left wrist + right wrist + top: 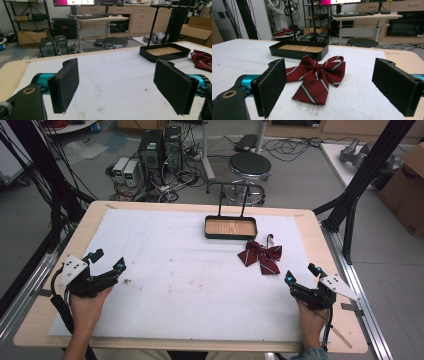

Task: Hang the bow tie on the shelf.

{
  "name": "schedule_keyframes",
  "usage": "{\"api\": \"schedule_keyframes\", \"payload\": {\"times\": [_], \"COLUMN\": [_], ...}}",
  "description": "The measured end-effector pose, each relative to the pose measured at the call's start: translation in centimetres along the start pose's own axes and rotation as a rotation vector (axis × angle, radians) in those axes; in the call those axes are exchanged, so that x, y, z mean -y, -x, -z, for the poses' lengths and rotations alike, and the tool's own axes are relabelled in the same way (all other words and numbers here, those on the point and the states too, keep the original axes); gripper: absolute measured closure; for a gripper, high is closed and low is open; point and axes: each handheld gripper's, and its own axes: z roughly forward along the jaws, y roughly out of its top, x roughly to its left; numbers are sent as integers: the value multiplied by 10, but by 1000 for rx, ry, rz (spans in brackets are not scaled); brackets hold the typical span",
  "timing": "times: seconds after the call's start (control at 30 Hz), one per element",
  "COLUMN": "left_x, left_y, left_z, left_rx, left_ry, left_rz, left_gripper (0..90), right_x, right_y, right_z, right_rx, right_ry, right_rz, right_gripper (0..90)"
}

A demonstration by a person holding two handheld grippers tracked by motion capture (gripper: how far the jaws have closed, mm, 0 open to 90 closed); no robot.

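A striped red bow tie [261, 256] is being left lying toward the surface's far right, just beside the black tray [230, 227], while both the left gripper [107, 265] and right gripper [302, 273] are being held wide open, near the front corners.

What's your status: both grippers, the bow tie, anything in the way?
Left gripper and right gripper: jaws open, empty, near table corners. Red striped bow tie flat on white mat, beside black tray, apart. Nothing between right gripper and bow tie.

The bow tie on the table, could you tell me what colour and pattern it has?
The bow tie is dark red with thin white diagonal stripes, clearest in the right gripper view.
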Motion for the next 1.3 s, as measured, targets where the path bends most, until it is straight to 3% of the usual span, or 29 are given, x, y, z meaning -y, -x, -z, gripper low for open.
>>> {"api": "schedule_keyframes", "payload": {"times": [0.17,0.47,0.53,0.73,0.97,1.17,1.3], "left_x": [-1,0,0,1,0,-1,0], "left_y": [0,0,0,0,1,1,1], "left_z": [-1,-3,-3,-3,-4,-6,-7], "left_rx": [0,8,10,12,15,23,26], "left_ry": [0,-7,-10,-10,-8,-5,-8], "left_rz": [0,5,5,4,7,7,9], "left_gripper": [208,207,207,207,207,207,207], "right_x": [0,-9,-19,-51,-103,-140,-156], "right_y": [-1,-7,-7,6,16,18,17], "right_z": [0,2,2,2,-4,-29,-52], "right_rx": [-3,-7,-42,-69,-57,-89,-124], "right_ry": [-3,12,6,40,88,112,122], "right_rz": [12,88,88,72,114,136,184], "right_gripper": [113,114,114,114,114,121,146]}}
